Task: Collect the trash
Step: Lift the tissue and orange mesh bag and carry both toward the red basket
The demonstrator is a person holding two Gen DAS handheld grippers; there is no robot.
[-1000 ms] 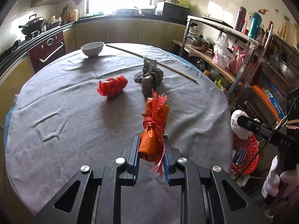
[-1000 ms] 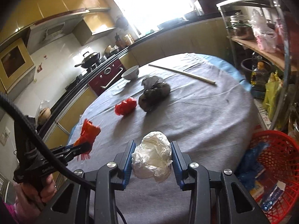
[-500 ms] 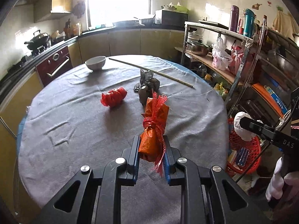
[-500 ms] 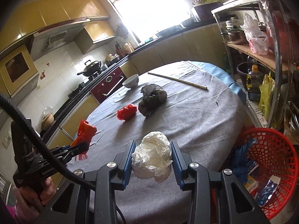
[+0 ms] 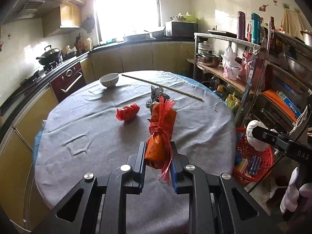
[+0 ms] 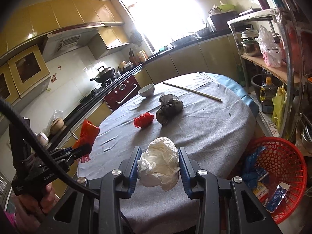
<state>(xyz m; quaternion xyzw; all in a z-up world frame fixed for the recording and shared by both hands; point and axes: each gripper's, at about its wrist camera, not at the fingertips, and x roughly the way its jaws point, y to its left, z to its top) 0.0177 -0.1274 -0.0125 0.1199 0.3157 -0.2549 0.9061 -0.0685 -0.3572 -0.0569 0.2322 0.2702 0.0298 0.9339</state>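
Observation:
My left gripper (image 5: 157, 148) is shut on an orange plastic bundle (image 5: 160, 134) tied with red string, held above the grey round table (image 5: 81, 128). My right gripper (image 6: 159, 152) is shut on a crumpled white paper ball (image 6: 159, 163), held above the table's near edge. In the left wrist view the paper ball (image 5: 255, 136) hangs over the red trash basket (image 5: 251, 163). A red crumpled bag (image 5: 127, 112) and a dark grey bag (image 6: 168, 108) lie at the table's middle. The red basket (image 6: 280, 175) with several wrappers stands on the floor at right.
A white bowl (image 5: 109, 79) and a long thin stick (image 5: 161, 86) lie at the table's far side. A metal shelf rack (image 5: 243, 62) with pots and bags stands right of the table. Kitchen counters and a stove (image 6: 105, 74) run behind.
Both grippers have risen and drawn back from the table with their loads. The right gripper with the paper ball has moved toward the red basket.

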